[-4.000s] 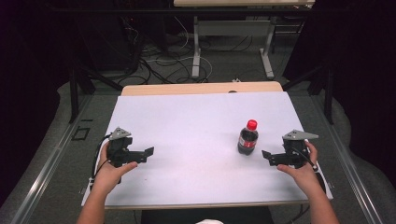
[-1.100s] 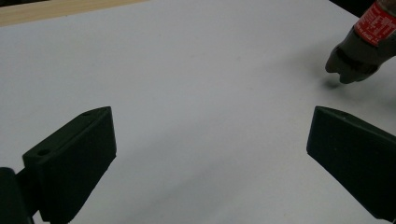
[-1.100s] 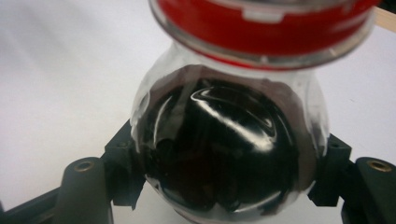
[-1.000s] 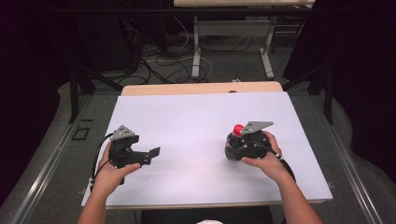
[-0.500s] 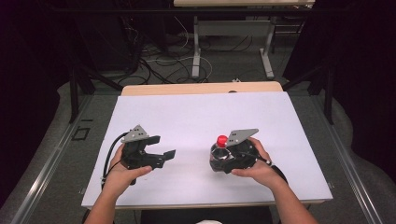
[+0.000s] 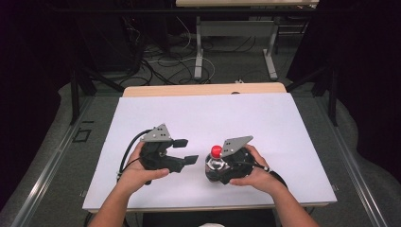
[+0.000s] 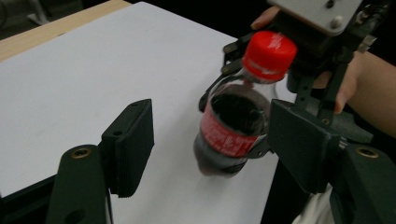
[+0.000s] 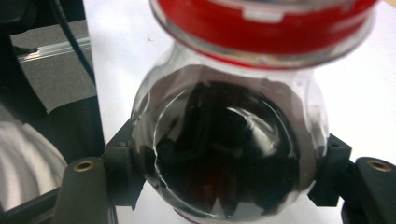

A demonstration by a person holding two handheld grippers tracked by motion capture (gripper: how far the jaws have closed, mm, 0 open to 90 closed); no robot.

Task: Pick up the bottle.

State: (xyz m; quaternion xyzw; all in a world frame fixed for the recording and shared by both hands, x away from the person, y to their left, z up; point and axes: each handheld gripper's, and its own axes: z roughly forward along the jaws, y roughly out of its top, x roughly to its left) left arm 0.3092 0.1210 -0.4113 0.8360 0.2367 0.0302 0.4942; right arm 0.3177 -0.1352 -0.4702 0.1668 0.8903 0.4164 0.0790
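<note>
A small cola bottle (image 6: 213,166) with a red cap (image 6: 216,151) and red label sits in my right gripper (image 6: 215,172), whose jaws are shut on its body. In the right gripper view the dark bottle (image 8: 224,140) fills the space between both pads of that gripper (image 8: 224,175). My left gripper (image 6: 187,151) hovers just left of the bottle, pointing at it. Its jaws have just been closing and stand partly apart with nothing between them. In the left gripper view the tilted bottle (image 7: 231,126) lies a little beyond the left gripper (image 7: 210,135).
The white tabletop (image 6: 213,113) stretches away behind both hands. A wooden strip (image 6: 203,90) runs along its far edge. Beyond it are floor cables (image 6: 156,52) and another table's metal legs (image 6: 198,61).
The right gripper took the standing bottle and carried it left and nearer. The left gripper moved right towards it, and its jaws narrowed.
</note>
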